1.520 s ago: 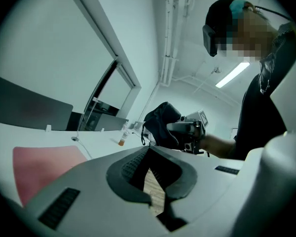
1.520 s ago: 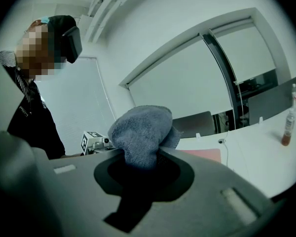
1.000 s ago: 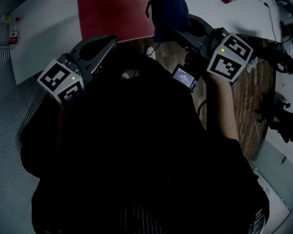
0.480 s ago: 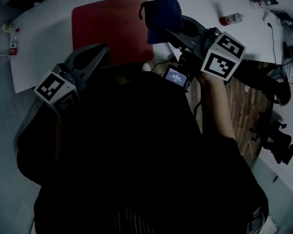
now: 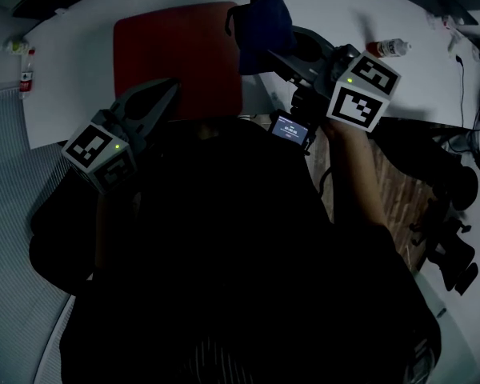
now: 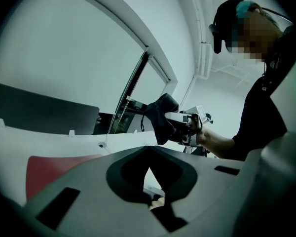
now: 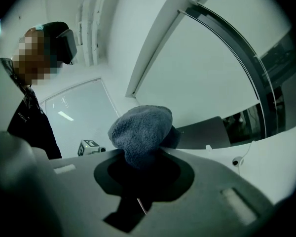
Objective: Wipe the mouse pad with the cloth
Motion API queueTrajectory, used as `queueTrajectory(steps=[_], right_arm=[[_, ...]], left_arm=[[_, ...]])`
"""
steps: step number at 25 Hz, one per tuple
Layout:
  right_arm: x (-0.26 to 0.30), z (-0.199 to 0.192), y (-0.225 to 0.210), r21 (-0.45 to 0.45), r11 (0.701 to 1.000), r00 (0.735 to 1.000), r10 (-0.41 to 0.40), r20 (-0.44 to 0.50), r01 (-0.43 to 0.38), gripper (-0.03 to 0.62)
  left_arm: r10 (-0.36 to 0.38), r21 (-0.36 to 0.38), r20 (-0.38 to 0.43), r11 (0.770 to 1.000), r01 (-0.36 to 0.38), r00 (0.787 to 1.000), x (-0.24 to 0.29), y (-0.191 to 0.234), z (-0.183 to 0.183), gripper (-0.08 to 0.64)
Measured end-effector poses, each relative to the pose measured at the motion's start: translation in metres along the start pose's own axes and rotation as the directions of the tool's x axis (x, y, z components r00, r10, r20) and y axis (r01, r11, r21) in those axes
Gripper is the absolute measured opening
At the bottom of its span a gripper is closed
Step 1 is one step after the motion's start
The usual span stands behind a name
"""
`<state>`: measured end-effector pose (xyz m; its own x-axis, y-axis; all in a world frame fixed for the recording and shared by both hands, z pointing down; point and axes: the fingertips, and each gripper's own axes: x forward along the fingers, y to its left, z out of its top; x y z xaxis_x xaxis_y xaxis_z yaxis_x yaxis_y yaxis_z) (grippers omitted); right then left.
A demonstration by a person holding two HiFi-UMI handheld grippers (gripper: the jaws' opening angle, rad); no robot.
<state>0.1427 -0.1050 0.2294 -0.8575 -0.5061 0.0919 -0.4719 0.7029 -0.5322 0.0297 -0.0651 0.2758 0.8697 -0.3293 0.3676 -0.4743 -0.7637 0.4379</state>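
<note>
Cloth (image 5: 264,18) sits bunched in my right claw (image 5: 266,48), jaws clenched on it, held in the air at the two-o'clock corner of the pad (image 5: 176,54). The red pad lies flat on the table (image 5: 72,54), at twelve o'clock from me. My left claw (image 5: 166,98) is closed on nothing, by the pad's six-o'clock edge. Wiping hasn't begun, I judge; next I must lower the cloth onto the pad and press.

L claw (image 5: 168,88) jaws together, nothing between; R claw (image 5: 270,54) clamped on cloth (image 5: 262,18); both aloft.
</note>
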Motion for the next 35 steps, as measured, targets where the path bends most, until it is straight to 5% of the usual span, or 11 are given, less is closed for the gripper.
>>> queueTrajectory(steps=[12,18,25,35], right_arm=[[0.003,-0.028,-0.037,0.094,0.995,0.998,0.036,-0.052,-0.031,0.069],[0.015,-0.031,-0.048,0.085,0.995,0.995,-0.037,-0.091,0.045,0.069],[0.017,-0.021,-0.056,0.080,0.988,0.990,-0.126,-0.057,0.130,0.069],[0.048,-0.023,-0.075,0.065,0.984,0.977,-0.157,-0.145,0.168,0.069]], left_arm=[[0.043,-0.068,-0.062,0.997,-0.047,0.997,0.013,0.005,-0.022,0.005],[-0.039,-0.149,-0.135,0.989,0.019,0.990,0.022,0.030,-0.043,0.005],[-0.057,-0.098,-0.149,0.994,0.042,0.987,0.037,0.071,-0.036,0.004],[-0.011,-0.146,-0.228,0.989,-0.023,0.974,0.045,0.131,-0.053,0.005]])
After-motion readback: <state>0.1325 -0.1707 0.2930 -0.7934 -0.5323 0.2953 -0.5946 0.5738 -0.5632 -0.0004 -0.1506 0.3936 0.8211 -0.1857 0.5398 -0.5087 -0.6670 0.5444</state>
